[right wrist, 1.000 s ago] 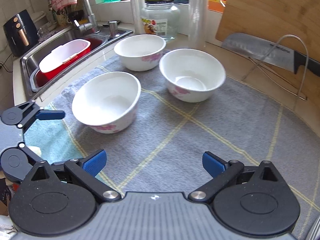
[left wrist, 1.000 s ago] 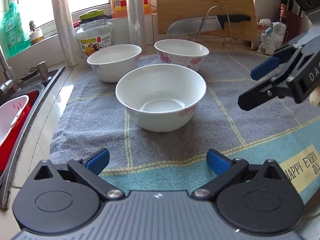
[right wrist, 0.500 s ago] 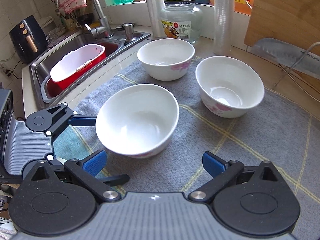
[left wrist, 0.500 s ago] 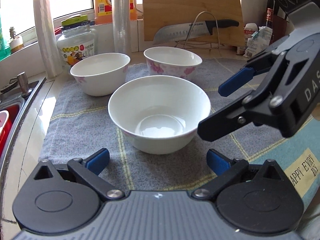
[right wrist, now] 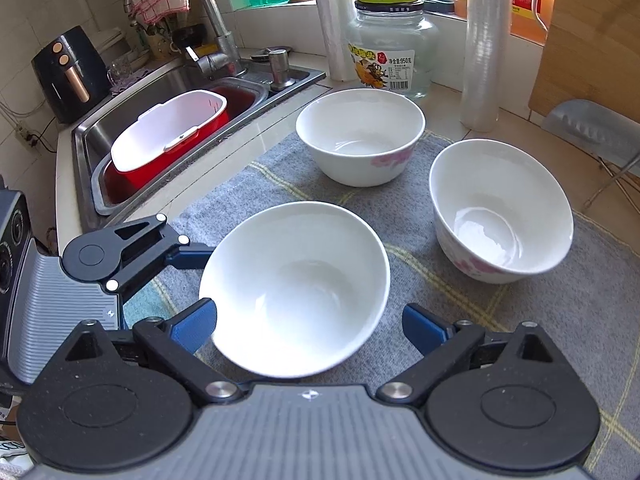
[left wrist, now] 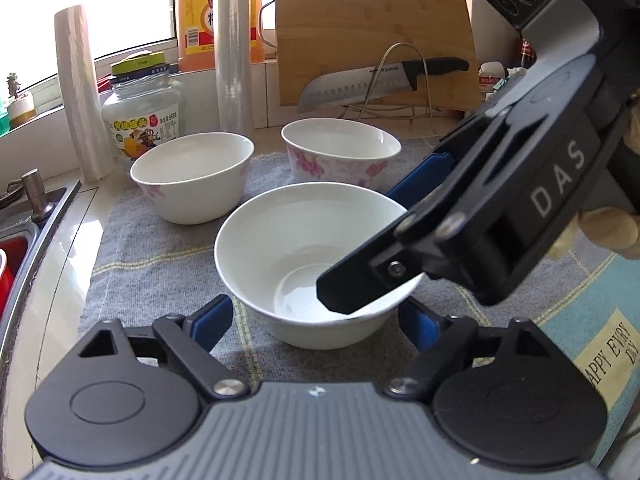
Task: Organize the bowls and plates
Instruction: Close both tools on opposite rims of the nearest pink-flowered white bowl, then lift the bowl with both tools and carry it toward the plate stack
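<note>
Grey towel (right wrist: 540, 320) fills frame centre. Sink (right wrist: 168, 80) upper left, red tub (right wrist: 168, 140) inside. Three white bowls on towel: near bowl (right wrist: 294, 292) lower centre, between spread jaws of right gripper (right wrist: 310, 326) and left gripper (left wrist: 316, 320); back bowl (right wrist: 360, 136) and right bowl (right wrist: 500, 208) beyond.

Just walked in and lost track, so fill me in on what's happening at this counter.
A person is working with two handheld claws over three white bowls on a grey towel. Both the left claw and the right claw are open and closing in on the nearest bowl; neither grips it yet. The other two bowls, one by the glass jar and one by the knife rack, sit untouched.
</note>
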